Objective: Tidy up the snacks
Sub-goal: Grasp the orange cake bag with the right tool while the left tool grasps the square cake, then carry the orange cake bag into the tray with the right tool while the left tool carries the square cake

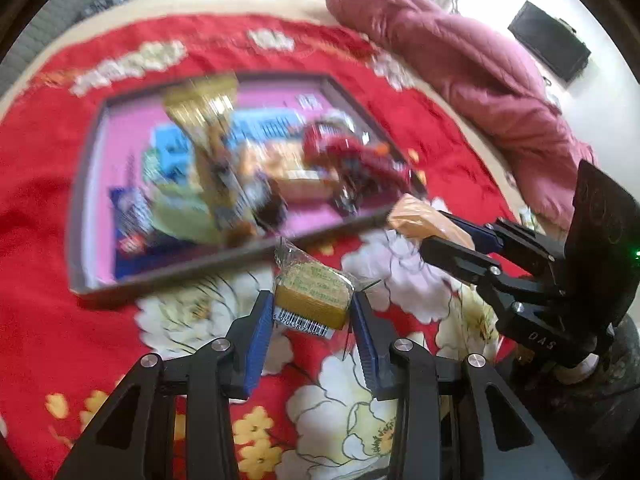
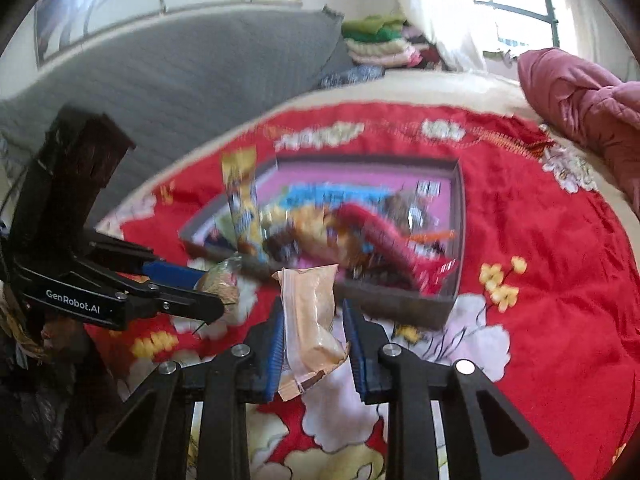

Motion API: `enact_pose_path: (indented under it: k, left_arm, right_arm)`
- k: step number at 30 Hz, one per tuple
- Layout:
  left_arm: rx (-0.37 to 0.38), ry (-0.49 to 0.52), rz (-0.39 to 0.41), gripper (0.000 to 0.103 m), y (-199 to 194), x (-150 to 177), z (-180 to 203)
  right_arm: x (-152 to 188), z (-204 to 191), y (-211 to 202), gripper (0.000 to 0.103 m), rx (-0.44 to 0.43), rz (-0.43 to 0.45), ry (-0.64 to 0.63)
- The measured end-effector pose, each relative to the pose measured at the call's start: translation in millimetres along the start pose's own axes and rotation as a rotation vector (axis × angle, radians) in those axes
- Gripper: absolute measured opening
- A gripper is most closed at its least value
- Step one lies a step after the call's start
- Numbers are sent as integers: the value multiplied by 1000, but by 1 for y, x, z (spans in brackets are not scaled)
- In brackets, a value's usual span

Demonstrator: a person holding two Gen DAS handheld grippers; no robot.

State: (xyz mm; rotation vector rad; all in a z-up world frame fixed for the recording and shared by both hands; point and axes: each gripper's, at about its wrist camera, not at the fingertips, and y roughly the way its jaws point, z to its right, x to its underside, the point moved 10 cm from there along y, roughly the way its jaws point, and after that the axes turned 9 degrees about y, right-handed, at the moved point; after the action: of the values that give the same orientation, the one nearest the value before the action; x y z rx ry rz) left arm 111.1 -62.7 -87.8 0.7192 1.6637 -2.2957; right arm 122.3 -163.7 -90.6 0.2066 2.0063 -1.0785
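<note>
— Blue pads of the left claw (image 1: 313,312) are pinching a small yellow cake (image 1: 312,294) in clear wrap, barcode toward the camera.

— And the right claw (image 2: 314,334)?

— Pinching a tan wrapped pastry (image 2: 314,316), long axis running away from the claw toward the box.

— Where's the box?

— The box (image 1: 86,184), pink inside and heaped with blurred snacks, lies on the red flowered bedspread (image 1: 48,320), straight ahead of both claws. Its near wall sits just beyond each packet.

— Which gets there first?

— Judging by the left view, the right one: its pastry (image 1: 420,220) is already at the box's near right corner, while the cake hangs just short of the near wall.
</note>
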Motion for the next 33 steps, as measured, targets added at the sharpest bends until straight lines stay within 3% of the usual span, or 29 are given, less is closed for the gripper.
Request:
enact_pose_path:
  k: [3, 9, 18, 33]
  left_arm:
    - [-27, -5, 33, 41, -16, -8, -8]
    - [-100, -28, 59, 41, -33, -13, -39]
    - [-177, -67, 61, 41, -25, -21, -73]
    - [-230, -120, 51, 41, -9, -30, -99]
  right_arm:
    - [-14, -4, -7, 28, -5, 55, 6]
    - [-33, -12, 3, 28, 10, 86, -6]
    - [-49, -24, 36, 28, 47, 106, -70]
    - [-52, -22, 64, 28, 64, 91, -81]
